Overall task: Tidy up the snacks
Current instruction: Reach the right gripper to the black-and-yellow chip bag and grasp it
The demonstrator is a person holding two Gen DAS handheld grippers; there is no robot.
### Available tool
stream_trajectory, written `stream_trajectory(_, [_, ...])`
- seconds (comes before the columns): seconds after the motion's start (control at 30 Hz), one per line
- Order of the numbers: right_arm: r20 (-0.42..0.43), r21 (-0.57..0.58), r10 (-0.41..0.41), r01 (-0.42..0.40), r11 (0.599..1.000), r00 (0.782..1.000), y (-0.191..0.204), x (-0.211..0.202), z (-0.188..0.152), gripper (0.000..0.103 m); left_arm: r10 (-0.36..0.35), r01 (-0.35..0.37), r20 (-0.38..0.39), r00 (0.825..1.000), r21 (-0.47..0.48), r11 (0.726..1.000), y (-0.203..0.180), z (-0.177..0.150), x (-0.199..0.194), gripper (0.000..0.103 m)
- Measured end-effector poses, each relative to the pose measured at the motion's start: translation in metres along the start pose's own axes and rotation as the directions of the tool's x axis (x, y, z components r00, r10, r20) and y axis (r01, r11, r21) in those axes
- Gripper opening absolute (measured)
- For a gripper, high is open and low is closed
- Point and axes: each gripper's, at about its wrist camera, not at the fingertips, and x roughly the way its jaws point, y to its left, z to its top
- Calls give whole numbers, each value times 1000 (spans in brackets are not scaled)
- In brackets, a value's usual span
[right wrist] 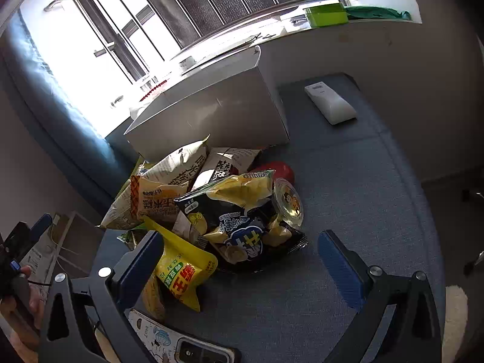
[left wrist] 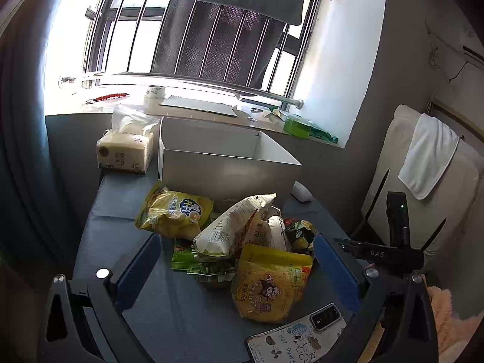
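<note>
Here, both grippers, left point(left wrist: 236, 260) and right point(right wrist: 240, 251), gape wide and empty, so pinch one bag point(right wrist: 242, 220) by its edge and lift it clear into the box point(left wrist: 224, 163).

Daylight entered through the barred window point(left wrist: 127, 30), which was overexposed to white in both views. The sill point(left wrist: 196, 106) glared; the box front point(left wrist: 224, 178) lay in shade. Fisheye distortion bent straight lines, and corners darkened to black. Focus remained sharp centrally.
</note>
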Motion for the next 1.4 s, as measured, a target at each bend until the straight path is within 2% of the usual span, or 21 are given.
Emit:
stream_trajectory(0.1, [-5,-18,-43,42,999,999,2,13,5,103,32,-32,-13,999,4,999,3,-1,2,103])
stream_trajectory(0.23, [-41,-3,-34,34,999,999,1,31,10,103,16,-16,-19,1000,-11,1000,9,-3,3,103])
stream_trajectory(0.37, [-95,-21,-58,56,998,994,2,47,11,102,33,-33,-37,999,-12,999,12,-5,9,103])
stream_trajectory(0.5, [-66,-50,-52,49,998,996,2,43,8,90,33,-35,-45,998,-29,999,17,-6,15,103])
stream_trajectory(0.57, [-46,-55,-26,23,998,999,0,35,6,74,31,-33,-55,998,-38,999,20,-5,19,103])
stream_trajectory(0.63, [-33,-81,-34,31,996,999,2,28,5,65,35,-37,-59,998,-39,999,22,-4,23,103])
stream_trajectory(0.67, [-13,-78,-21,20,997,1000,4,21,4,55,37,-39,-61,997,-36,999,24,-2,26,103])
stream_trajectory(0.7, [15,-78,21,-19,997,1000,5,12,4,40,40,-43,-62,997,-35,998,26,-1,28,103])
stream_trajectory(0.73, [28,-79,16,-14,997,999,7,6,5,16,45,-48,-66,997,-39,998,28,1,31,103])
stream_trajectory(0.77, [27,-96,-37,40,995,999,11,3,6,12,50,-54,-74,996,-48,997,32,3,34,103])
stream_trajectory(0.8, [15,-119,-87,88,989,996,15,5,9,12,51,-55,-78,996,-61,997,35,4,36,103])
stream_trajectory(0.83, [16,-117,-88,89,989,996,15,5,9,12,43,-49,-74,996,-77,996,38,5,37,103])
stream_trajectory(0.9, [-4,-84,-29,29,996,1000,9,5,8,6,19,-26,-69,997,-110,994,44,5,39,103])
stream_trajectory(0.97, [-4,-79,-6,6,997,1000,6,6,9,4,18,-27,-73,997,-122,992,47,5,41,103])
stream_trajectory(1.13, [59,-143,-56,64,988,997,23,-13,8,3,31,-41,-80,996,-122,992,52,5,46,103])
stream_trajectory(1.33, [105,-191,-18,38,981,994,37,-35,17,1,47,-57,-93,995,-116,992,57,8,58,103])
stream_trajectory(1.4, [125,-208,-62,87,974,990,40,-37,20,1,37,-49,-95,995,-130,990,61,8,61,103])
